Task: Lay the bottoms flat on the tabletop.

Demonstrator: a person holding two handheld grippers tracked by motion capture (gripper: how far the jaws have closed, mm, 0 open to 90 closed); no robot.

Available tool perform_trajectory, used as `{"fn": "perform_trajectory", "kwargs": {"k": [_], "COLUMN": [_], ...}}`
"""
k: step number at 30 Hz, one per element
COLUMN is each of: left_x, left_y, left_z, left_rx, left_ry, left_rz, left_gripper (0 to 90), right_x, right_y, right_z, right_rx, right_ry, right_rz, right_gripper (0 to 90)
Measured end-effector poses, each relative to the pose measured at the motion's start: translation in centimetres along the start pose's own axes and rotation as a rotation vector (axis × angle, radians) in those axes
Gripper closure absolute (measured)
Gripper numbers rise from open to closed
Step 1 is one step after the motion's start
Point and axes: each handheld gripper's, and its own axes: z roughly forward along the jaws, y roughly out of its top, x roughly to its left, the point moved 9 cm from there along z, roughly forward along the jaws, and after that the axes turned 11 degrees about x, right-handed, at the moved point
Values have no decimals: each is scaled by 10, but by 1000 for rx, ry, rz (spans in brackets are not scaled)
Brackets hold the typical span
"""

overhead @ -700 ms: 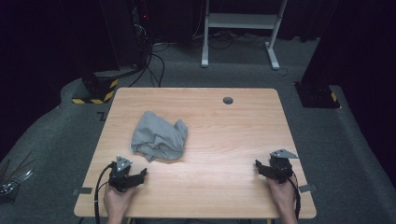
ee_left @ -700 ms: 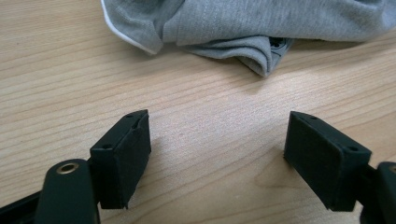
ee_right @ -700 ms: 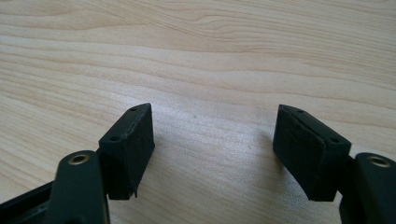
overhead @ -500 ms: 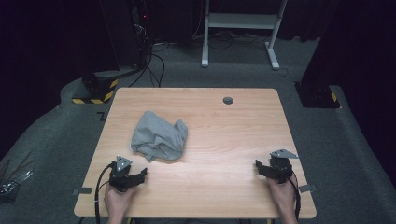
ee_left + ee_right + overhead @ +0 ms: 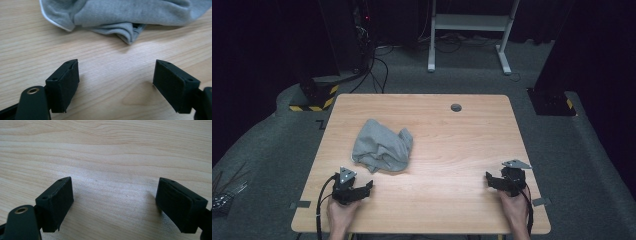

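Left tongs [image 5: 115, 82] gape wide with nothing between the jaws, low over the wooden surface [image 5: 105, 65], just short of a crumpled grey cloth [image 5: 125, 15]. Right tongs [image 5: 115, 202] are equally spread and empty above bare wood, well apart from the cloth at the surface's near right.

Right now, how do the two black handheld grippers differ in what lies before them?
The left gripper faces the crumpled grey cloth close ahead; the right gripper faces bare light wooden table. The left sits near the cloth; the right sits far from it. Both are open, holding nothing.
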Motion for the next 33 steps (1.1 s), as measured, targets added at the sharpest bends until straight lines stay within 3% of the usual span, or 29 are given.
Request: {"fn": "perform_trajectory", "kwargs": {"k": [6, 17, 26, 33], "left_x": [-9, -20, -21, -20], "left_y": [5, 36, 63, 82], "left_z": [-6, -10, -8, 4], "left_rx": [-21, -58, -79, -71], "left_ry": [-25, -70, -64, -58], "left_rz": [7, 14, 27, 26], "left_gripper": [205, 197, 196, 197], "right_x": [0, 0, 0, 0], "right_y": [0, 0, 0, 0], "right_z": [0, 0, 0, 0], "right_rx": [1, 1, 1, 1], "right_ry": [0, 0, 0, 0], "right_rz": [2, 2, 3, 3], "right_gripper": [145, 145, 145, 145]}}
